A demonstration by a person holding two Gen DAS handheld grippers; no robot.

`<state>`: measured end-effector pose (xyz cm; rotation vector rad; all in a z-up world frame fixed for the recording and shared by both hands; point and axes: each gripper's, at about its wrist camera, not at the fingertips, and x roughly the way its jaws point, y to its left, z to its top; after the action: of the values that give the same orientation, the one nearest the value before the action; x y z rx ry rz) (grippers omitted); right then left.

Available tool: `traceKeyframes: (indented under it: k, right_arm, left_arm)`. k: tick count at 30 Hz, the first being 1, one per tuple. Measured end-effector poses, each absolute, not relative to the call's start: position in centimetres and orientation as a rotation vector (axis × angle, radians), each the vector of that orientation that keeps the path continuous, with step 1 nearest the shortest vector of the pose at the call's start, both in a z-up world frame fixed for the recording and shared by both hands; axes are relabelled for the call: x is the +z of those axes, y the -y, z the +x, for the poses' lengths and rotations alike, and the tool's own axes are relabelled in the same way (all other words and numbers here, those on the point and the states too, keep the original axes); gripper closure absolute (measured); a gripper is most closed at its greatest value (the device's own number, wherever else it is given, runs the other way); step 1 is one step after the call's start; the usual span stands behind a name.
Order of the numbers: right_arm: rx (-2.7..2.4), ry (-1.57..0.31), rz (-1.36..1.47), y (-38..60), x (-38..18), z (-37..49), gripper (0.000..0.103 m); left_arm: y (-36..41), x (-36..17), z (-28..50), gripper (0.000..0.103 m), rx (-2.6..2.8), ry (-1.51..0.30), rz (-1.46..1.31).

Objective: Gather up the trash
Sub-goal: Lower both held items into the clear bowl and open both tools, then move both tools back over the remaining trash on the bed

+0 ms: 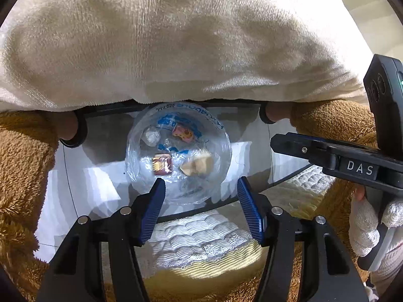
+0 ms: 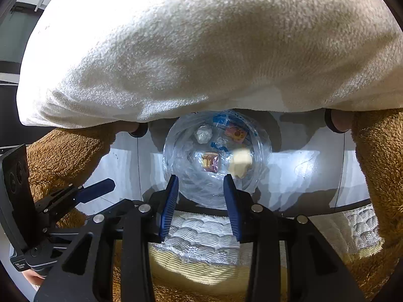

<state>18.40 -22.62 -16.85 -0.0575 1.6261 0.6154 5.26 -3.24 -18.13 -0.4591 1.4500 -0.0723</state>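
Clear plastic trash bag (image 1: pixel 178 151): holds wrappers, crumpled tissue. Left gripper (image 1: pixel 200 196), right gripper (image 2: pixel 200 191): jaws spread, empty, at the bag's near rim. Risk: thin film slipping, contents spilling.

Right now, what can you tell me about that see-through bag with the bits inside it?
The clear plastic bag is thin, crinkled and glossy, with blue printed lettering. Its mouth is spread into a round opening, seen from above. Inside lie a crumpled white wad, a pink and yellow wrapper, a red and gold wrapper and a beige scrap. It sits on a pale glossy surface, partly under a cream blanket. Neither gripper touches it.
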Motion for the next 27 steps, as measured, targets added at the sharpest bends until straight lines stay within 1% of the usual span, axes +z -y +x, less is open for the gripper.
traceKeyframes:
  k: [8,15,19,21,27]
  right_arm:
    - [0.673,-1.550,-0.066,23.1,-15.2,18.0,0.065]
    - [0.757,-1.422,-0.020,24.6,-12.2,17.8,0.064]
    - [0.792,-1.300,-0.014,25.2,-9.6,17.6,0.064]
    - [0.782,-1.204,-0.065,25.3,-8.1,17.4,0.059]
    - [0.846,-0.954,-0.155,25.1,-3.2,17.1,0.054]
  left_arm:
    - [3.0,-16.5,4.9,0.045,-0.075,-1.363,-0.446]
    - [3.1,-12.8,4.1,0.045,-0.084,-1.181,-0.379]
    - [2.5,-10.9,3.7,0.045,-0.073,-1.080,-0.370]
    - [2.1,-9.9,3.7,0.045,-0.065,-1.035,-0.373]
    - [1.1,-7.0,4.1,0.045,-0.011,-0.908,-0.311]
